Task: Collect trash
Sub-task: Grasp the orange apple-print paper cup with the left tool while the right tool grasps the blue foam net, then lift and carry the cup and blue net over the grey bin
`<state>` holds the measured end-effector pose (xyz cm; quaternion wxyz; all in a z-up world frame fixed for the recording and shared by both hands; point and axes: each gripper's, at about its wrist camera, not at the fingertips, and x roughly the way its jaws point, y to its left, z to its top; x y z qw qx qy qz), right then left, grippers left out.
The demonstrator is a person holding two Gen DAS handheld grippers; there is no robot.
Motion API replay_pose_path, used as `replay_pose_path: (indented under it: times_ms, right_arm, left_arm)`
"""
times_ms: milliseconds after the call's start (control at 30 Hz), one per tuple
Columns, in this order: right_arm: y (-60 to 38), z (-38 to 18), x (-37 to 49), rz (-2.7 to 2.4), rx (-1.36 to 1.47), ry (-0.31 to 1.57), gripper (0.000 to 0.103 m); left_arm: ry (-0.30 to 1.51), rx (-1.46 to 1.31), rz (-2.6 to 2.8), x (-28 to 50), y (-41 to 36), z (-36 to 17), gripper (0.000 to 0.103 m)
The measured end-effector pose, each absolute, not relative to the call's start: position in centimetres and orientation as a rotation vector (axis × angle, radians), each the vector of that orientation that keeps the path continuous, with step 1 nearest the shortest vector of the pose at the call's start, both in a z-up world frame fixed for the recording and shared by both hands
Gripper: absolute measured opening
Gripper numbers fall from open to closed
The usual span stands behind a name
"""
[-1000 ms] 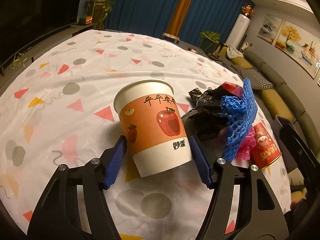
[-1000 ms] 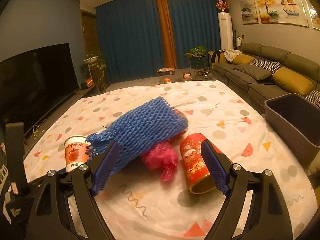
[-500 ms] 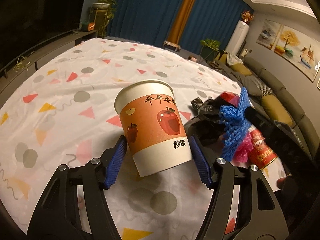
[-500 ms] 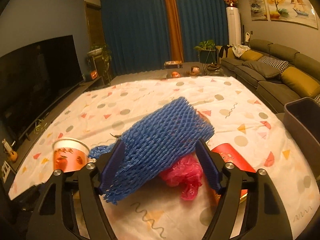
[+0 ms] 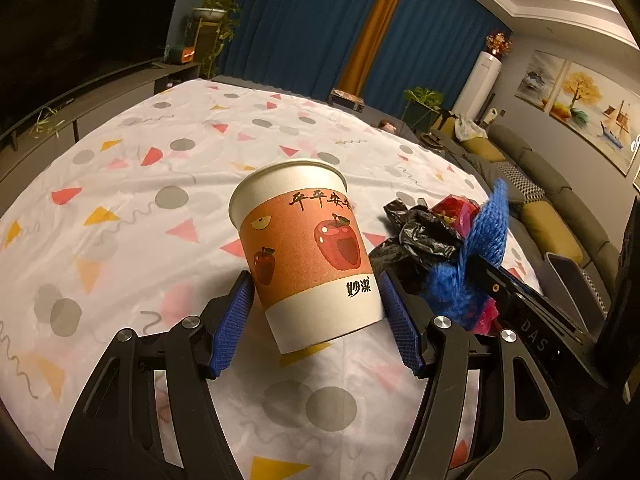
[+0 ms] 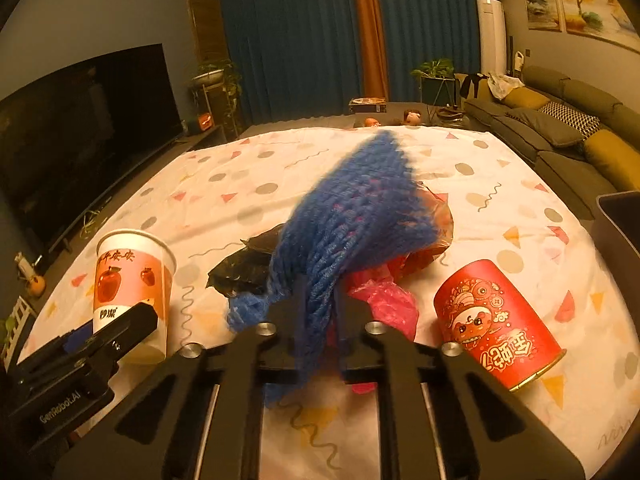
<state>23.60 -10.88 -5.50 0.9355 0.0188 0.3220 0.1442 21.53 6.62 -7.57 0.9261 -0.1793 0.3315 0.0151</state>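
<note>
A paper cup [image 5: 308, 252] with an orange apple print stands upright between the pads of my left gripper [image 5: 316, 312], which is shut on it low down; it also shows in the right wrist view [image 6: 132, 284]. My right gripper [image 6: 318, 296] is shut on a blue foam net [image 6: 356, 216], whose far end sticks up, blurred. The net also shows in the left wrist view [image 5: 480, 248]. Under the net lie a black plastic bag [image 6: 244, 264], a pink bag [image 6: 384, 304] and a red wrapper [image 6: 436, 220]. A red can [image 6: 496, 324] lies on its side to the right.
Everything rests on a white cloth with coloured shapes [image 5: 160, 184]. A dark bin [image 6: 620, 220] stands off the right edge. A sofa [image 6: 560, 128] runs along the right, a TV [image 6: 80, 128] on the left.
My right gripper has closed on the blue net and its free end has swung up. My left gripper still holds the cup, which has barely moved.
</note>
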Motion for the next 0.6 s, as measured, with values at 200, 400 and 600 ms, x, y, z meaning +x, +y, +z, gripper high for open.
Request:
replay_pose_path:
  times_ms: [200,400,600]
  right_arm:
    - [-13.1,-4.0,22.0,0.287,0.098,0.605,0.012]
    - [-16.0,-2.3,20.7,0.269,0.151,0.563,0.012]
    - [-18.4,-1.4,18.9,0.232,0.165,0.519,0.012]
  left_arm:
    - [0.670,-0.369,0.026,21.5,6.8,-7.5,0.063]
    - [0.660,-0.361,0.012,21.5,6.5,-7.3,0.063]
    - [0.636,-0.332,-0.008,21.2,5.8,-7.0,0.063]
